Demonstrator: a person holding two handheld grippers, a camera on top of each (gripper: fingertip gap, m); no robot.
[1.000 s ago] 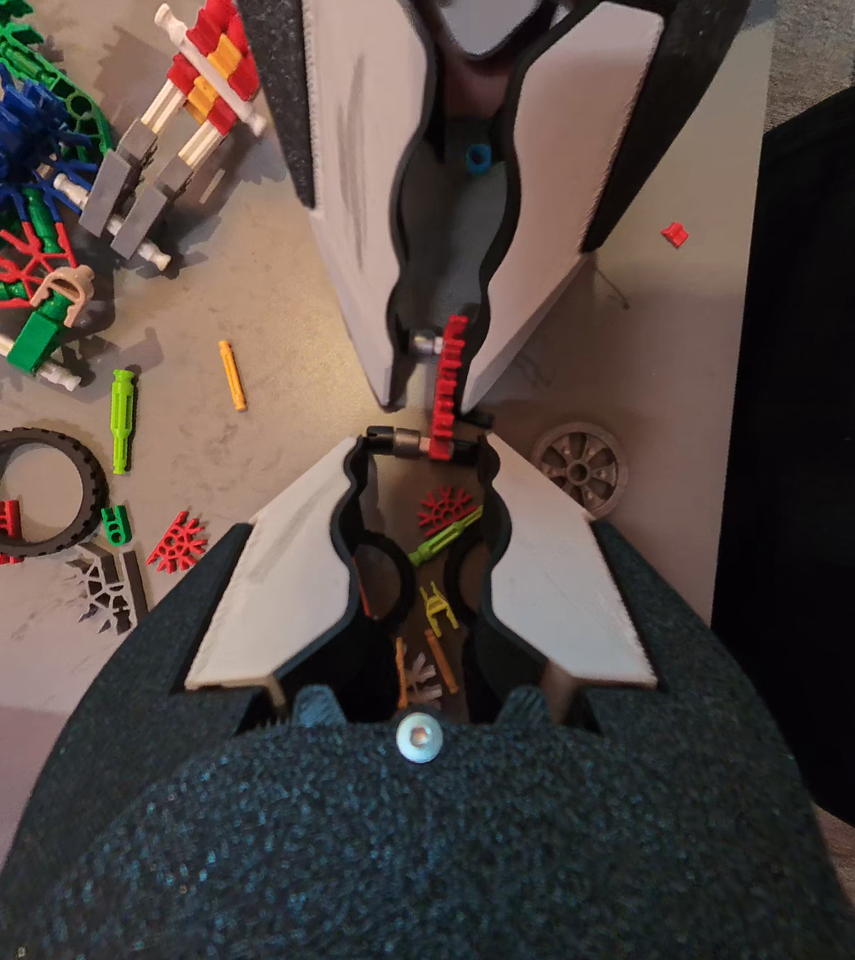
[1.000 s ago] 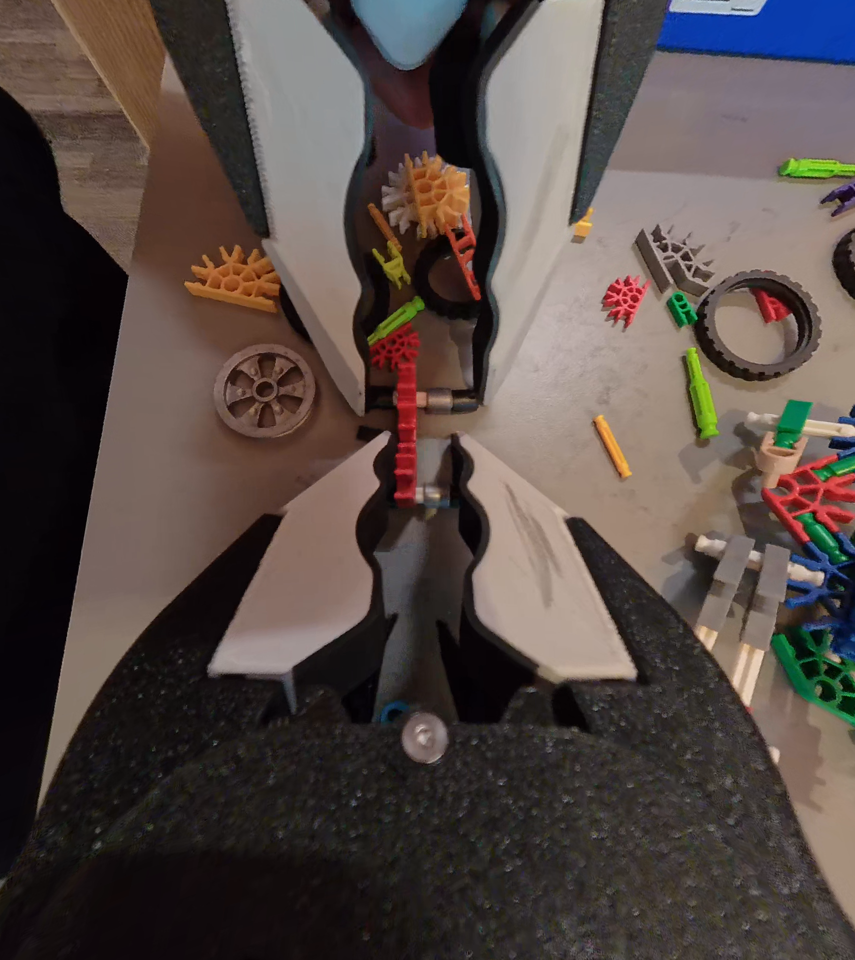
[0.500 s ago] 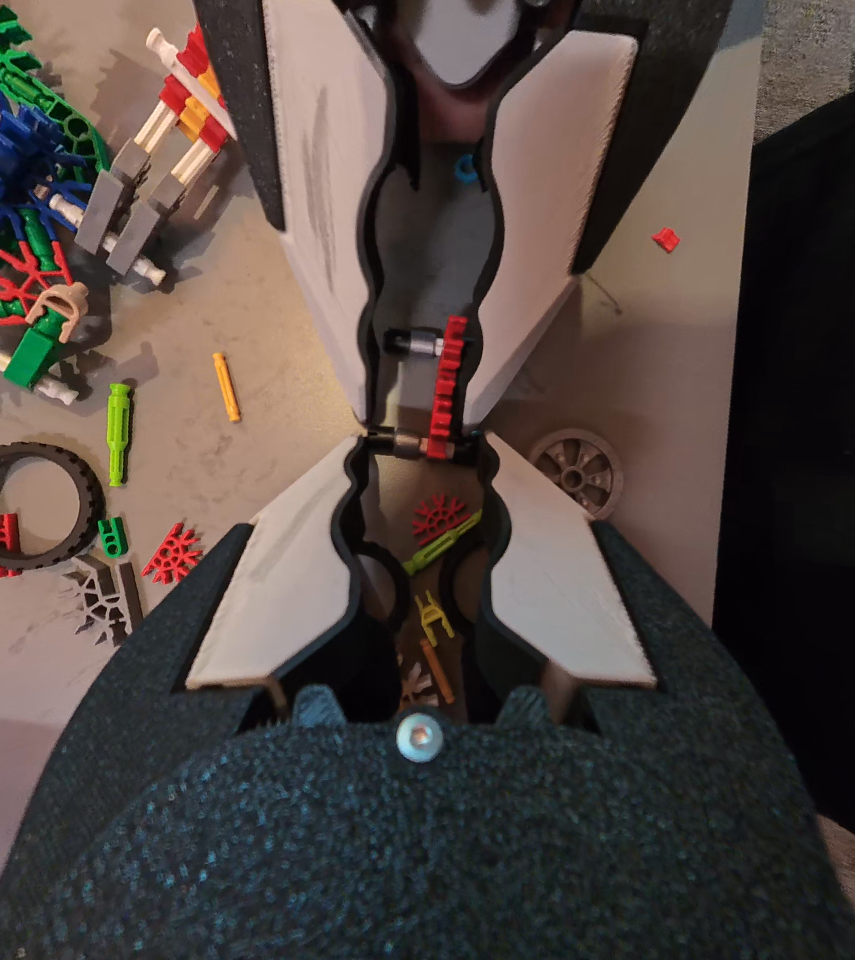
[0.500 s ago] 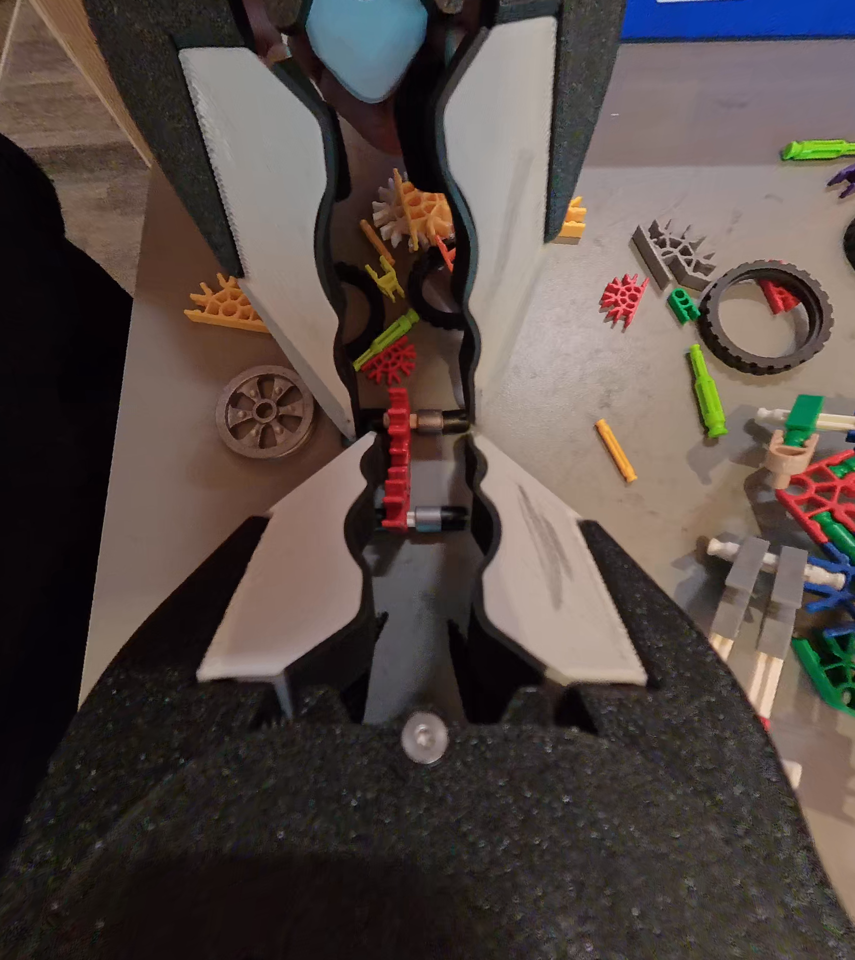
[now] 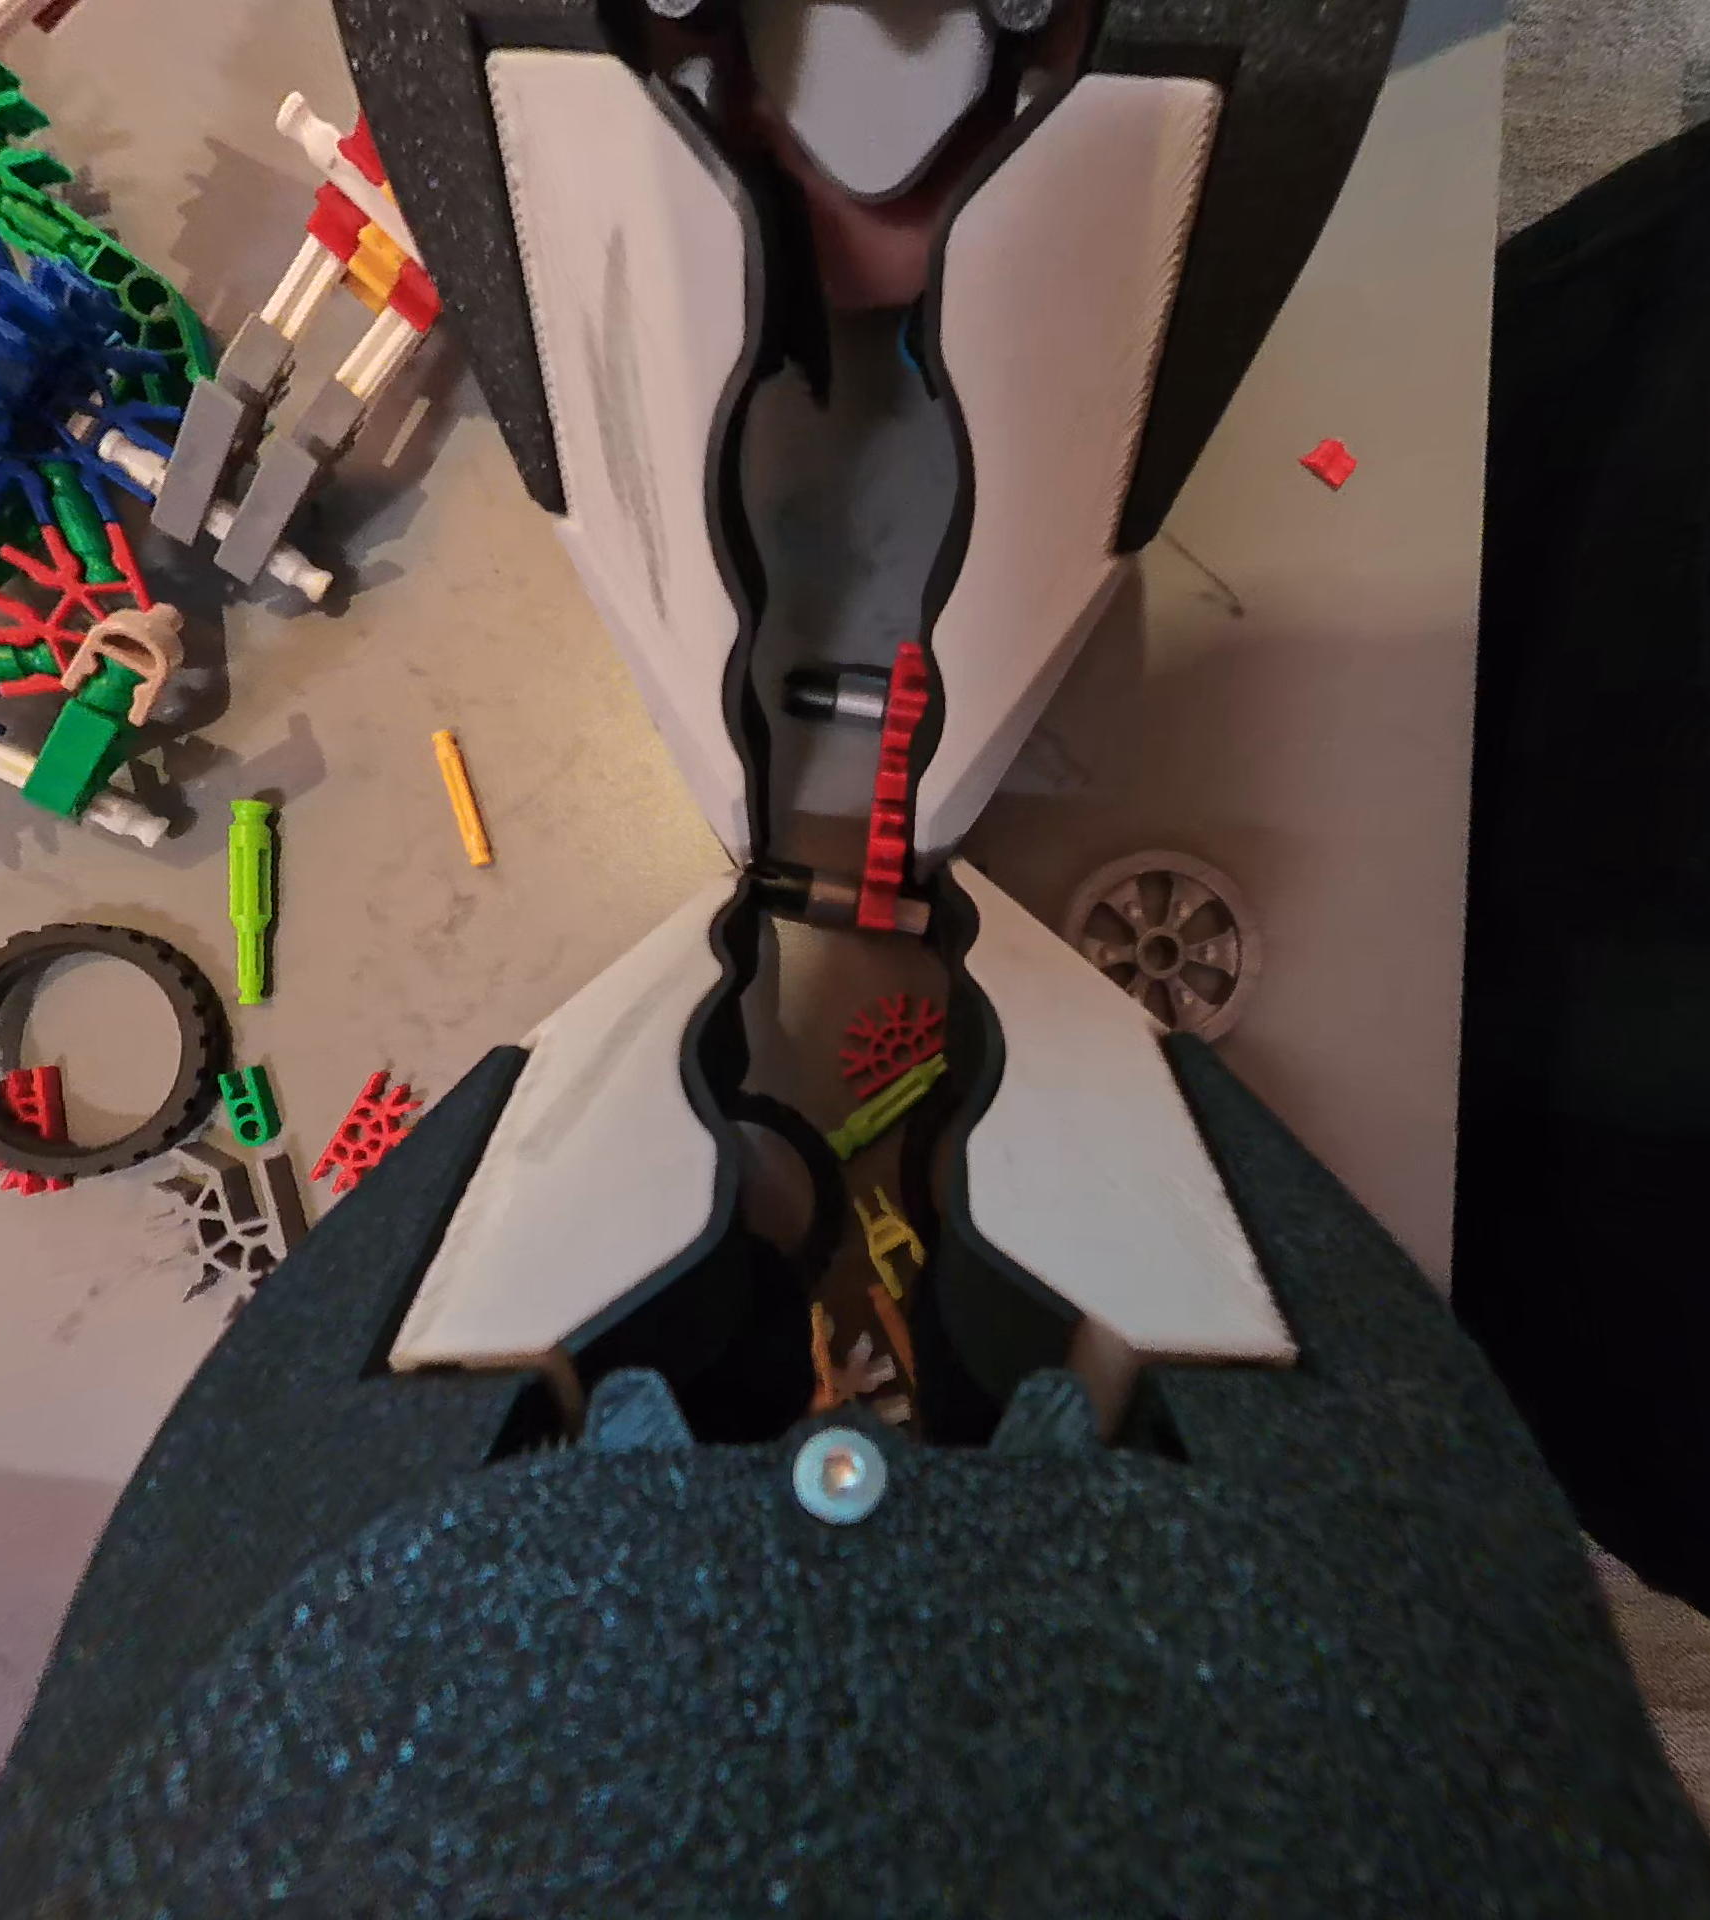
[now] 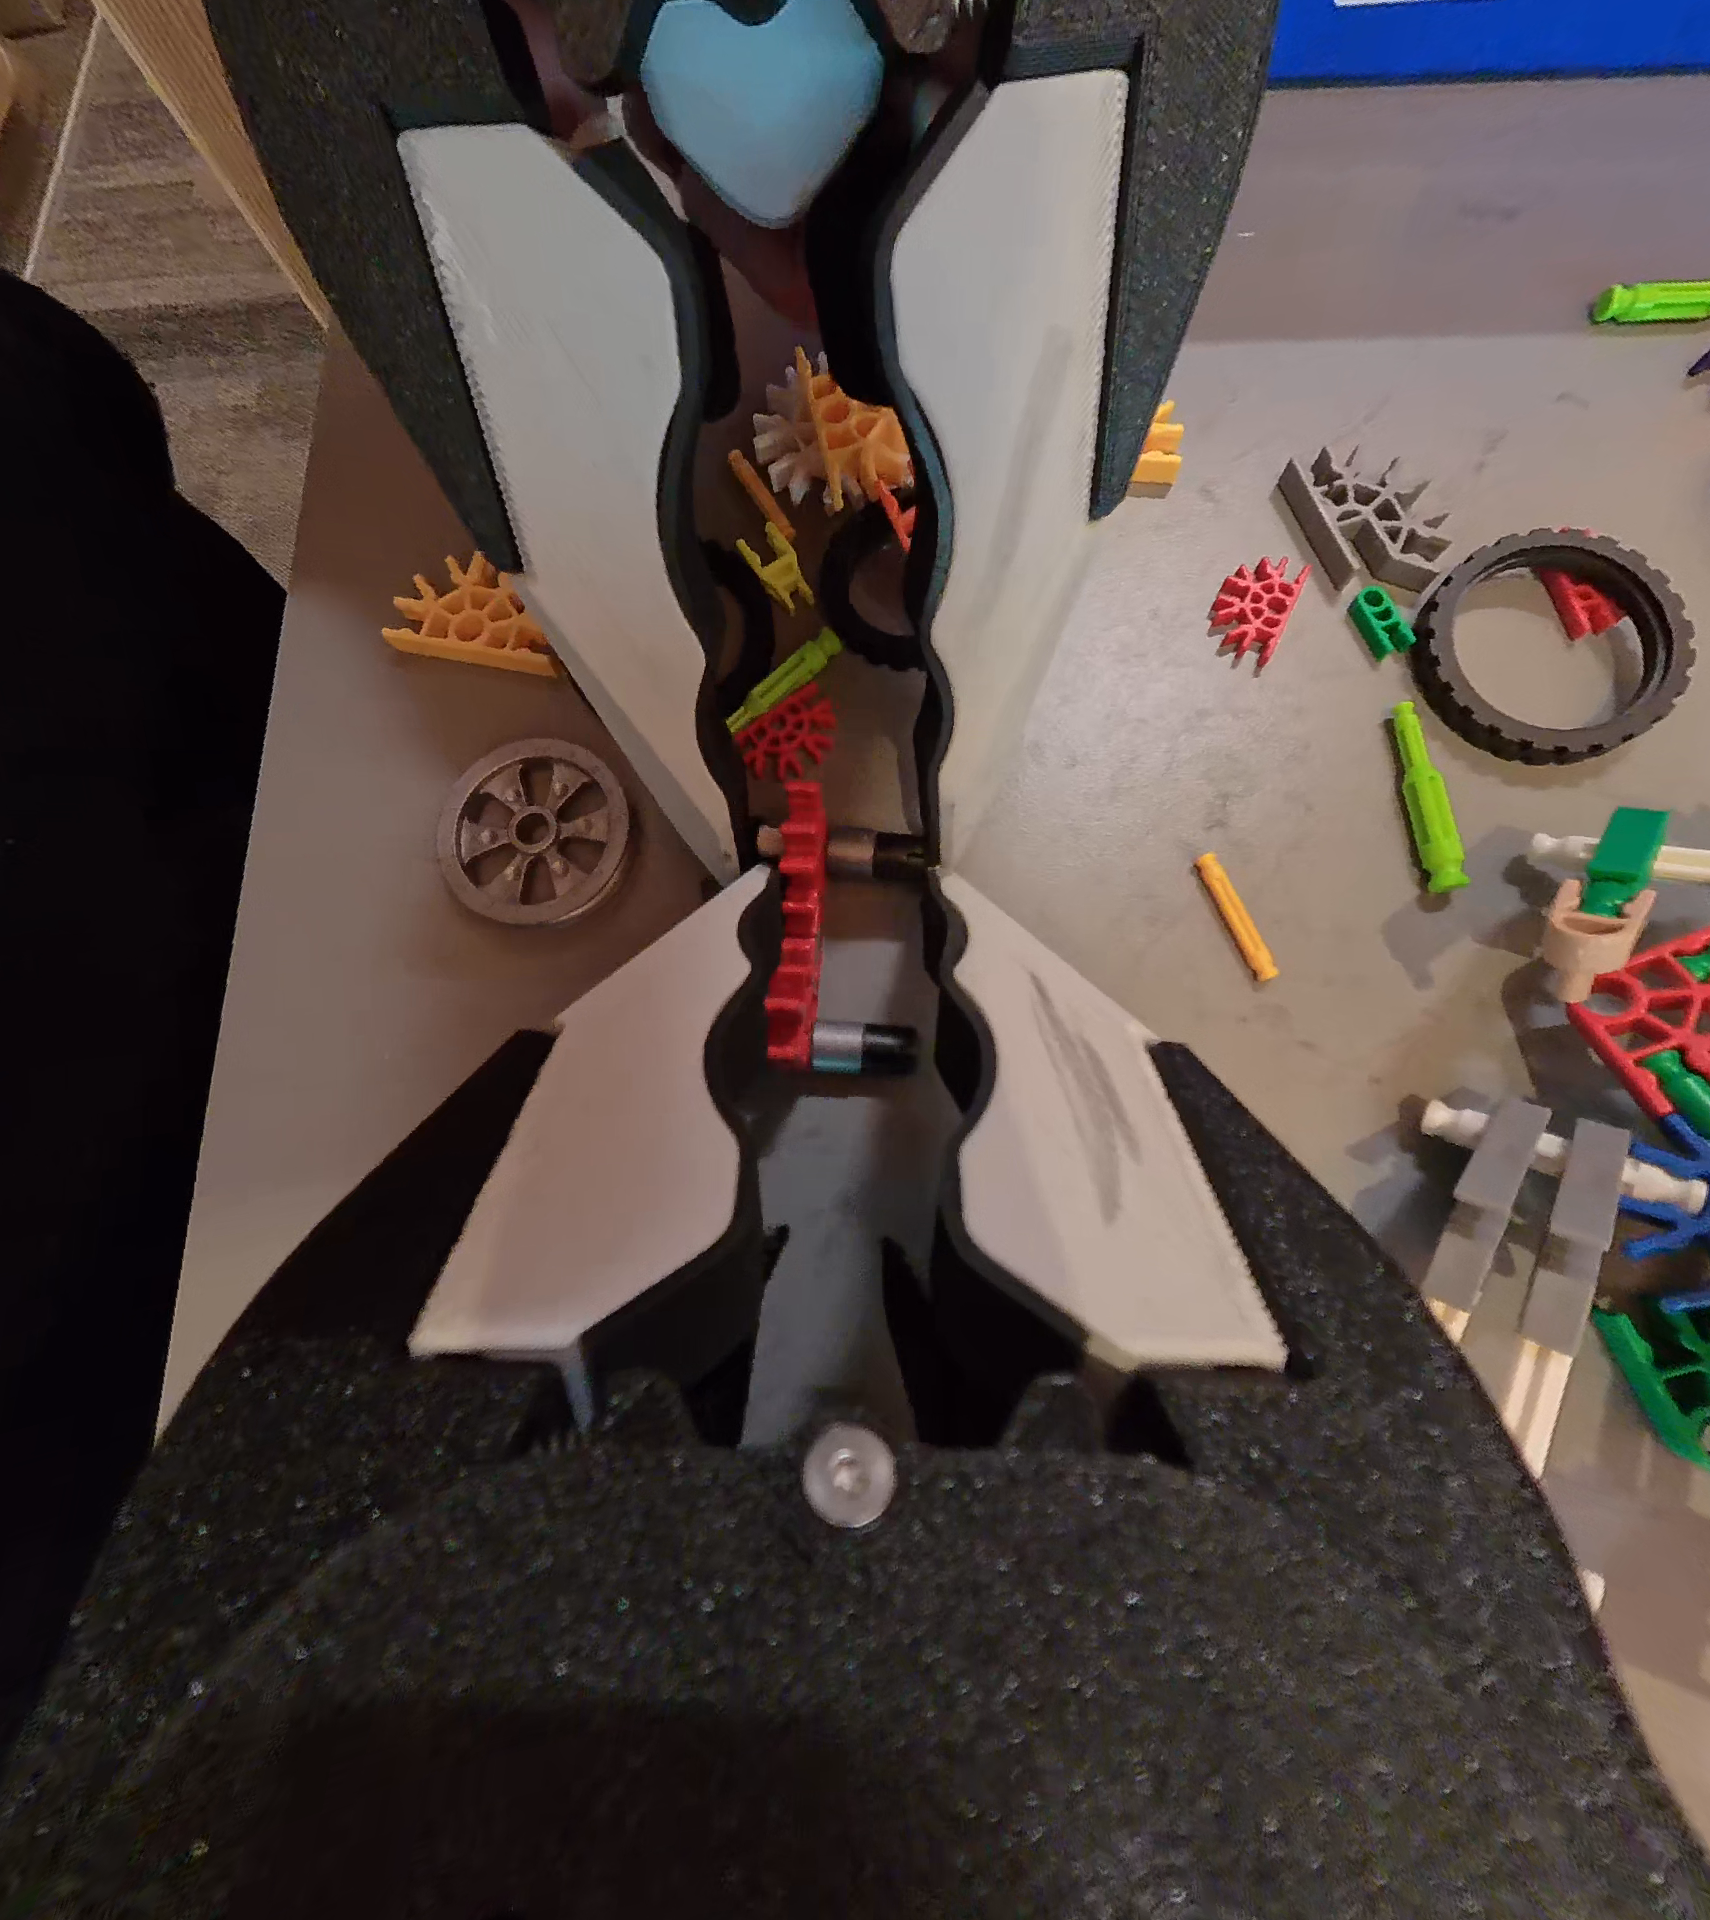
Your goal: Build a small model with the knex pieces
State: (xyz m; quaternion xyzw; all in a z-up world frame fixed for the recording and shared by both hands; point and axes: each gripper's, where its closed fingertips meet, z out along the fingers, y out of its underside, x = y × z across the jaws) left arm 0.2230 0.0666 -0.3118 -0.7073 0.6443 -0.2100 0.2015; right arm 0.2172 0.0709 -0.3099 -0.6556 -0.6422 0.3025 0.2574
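My two grippers meet tip to tip above the grey table (image 5: 518, 644). Between them is a red toothed connector (image 5: 896, 769) with a short black-and-silver rod at each end. My left gripper (image 5: 846, 883) is shut on the near rod (image 5: 809, 896) at its fingertips. My right gripper (image 6: 851, 878) surrounds the connector (image 6: 797, 935). The other rod (image 6: 861, 1047) lies deeper between its fingers, with a small gap at its black end. The connector rests against one right finger. The right gripper (image 5: 835, 821) also shows in the left wrist view.
A grey wheel hub (image 5: 1160, 948) lies beside the tips near the table's edge, with dark fabric (image 5: 1661, 831) beyond. A black tyre (image 5: 82, 1049), a lime rod (image 5: 250, 899), an orange rod (image 5: 461, 798) and a built toy structure (image 5: 30, 416) lie on the other side. Both grippers' tips are close together, under 4 cm apart. My left tips are roughly 4 centimeters from the grey wheel hub (image 5: 1160, 948). The right camera catches it too, in the right wrist view (image 6: 532, 833).
My right gripper has slid forward along the red connector, so its rod now sits deeper between the fingers instead of at the tips. My left gripper keeps its hold.
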